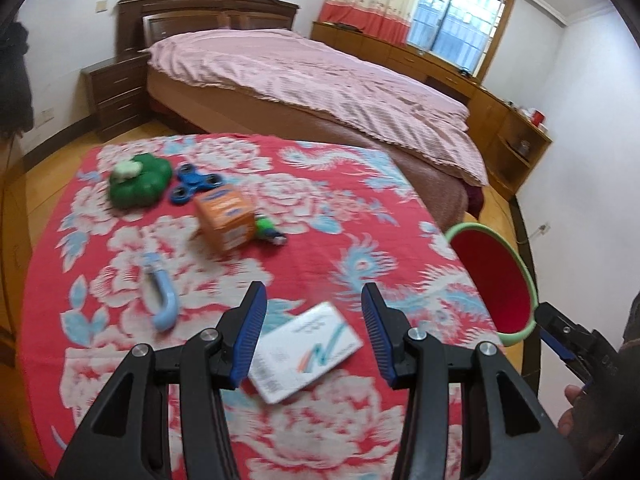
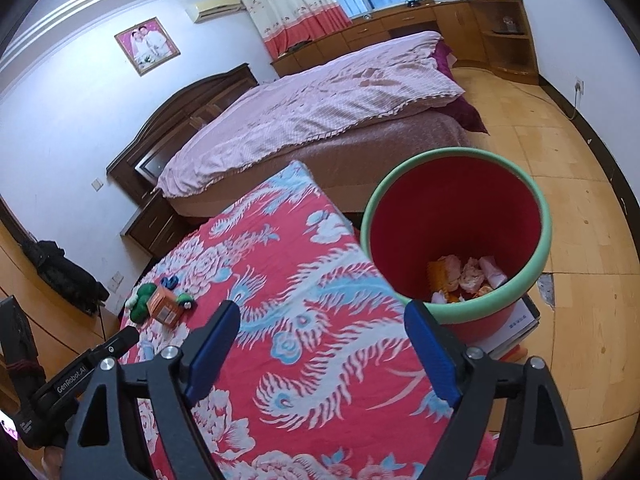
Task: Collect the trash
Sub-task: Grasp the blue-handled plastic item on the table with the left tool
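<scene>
A: What is shown?
B: The left gripper [image 1: 314,300] is held open and empty above a white card box [image 1: 306,354] lying at six o'clock on the floral cloth [image 1: 320,200].
A: And the best approach?
B: The box should be straddled squarely, then carried to the red bin [image 2: 456,236] at three o'clock; the right gripper [image 2: 324,320] is spread, empty.
</scene>
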`<state>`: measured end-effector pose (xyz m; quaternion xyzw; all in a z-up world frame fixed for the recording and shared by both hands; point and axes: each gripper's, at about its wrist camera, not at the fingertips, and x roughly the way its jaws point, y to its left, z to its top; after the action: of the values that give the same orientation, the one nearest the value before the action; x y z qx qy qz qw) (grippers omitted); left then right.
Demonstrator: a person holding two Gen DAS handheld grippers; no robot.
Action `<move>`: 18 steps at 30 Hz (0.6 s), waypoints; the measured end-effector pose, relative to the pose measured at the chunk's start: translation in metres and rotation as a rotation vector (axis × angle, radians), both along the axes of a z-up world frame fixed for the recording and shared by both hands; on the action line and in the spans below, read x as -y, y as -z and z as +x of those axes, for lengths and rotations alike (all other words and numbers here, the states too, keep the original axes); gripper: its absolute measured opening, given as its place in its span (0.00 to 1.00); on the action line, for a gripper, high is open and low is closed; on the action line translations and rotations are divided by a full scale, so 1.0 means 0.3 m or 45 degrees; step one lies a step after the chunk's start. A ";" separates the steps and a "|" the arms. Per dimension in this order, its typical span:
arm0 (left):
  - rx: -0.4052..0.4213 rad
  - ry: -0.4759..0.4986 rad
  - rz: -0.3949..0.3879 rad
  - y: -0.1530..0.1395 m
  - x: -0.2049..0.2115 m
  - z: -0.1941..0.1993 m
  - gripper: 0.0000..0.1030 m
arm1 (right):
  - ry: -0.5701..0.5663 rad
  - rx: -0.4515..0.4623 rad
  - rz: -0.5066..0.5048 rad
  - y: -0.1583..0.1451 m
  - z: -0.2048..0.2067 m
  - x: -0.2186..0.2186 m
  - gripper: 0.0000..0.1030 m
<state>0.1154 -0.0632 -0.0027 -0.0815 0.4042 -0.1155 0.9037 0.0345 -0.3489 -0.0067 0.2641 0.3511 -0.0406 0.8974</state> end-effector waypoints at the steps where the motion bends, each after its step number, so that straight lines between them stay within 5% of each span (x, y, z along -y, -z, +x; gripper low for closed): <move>1: -0.005 -0.017 0.003 0.007 -0.020 0.005 0.48 | -0.004 -0.005 -0.004 0.003 0.003 -0.011 0.85; 18: -0.117 -0.244 0.069 0.166 -0.263 0.100 0.47 | -0.036 -0.091 -0.009 0.075 0.066 -0.114 0.86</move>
<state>0.1453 0.0156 -0.0525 -0.1006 0.4387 -0.0136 0.8929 0.0545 -0.3148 -0.0292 0.2543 0.3865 -0.0386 0.8857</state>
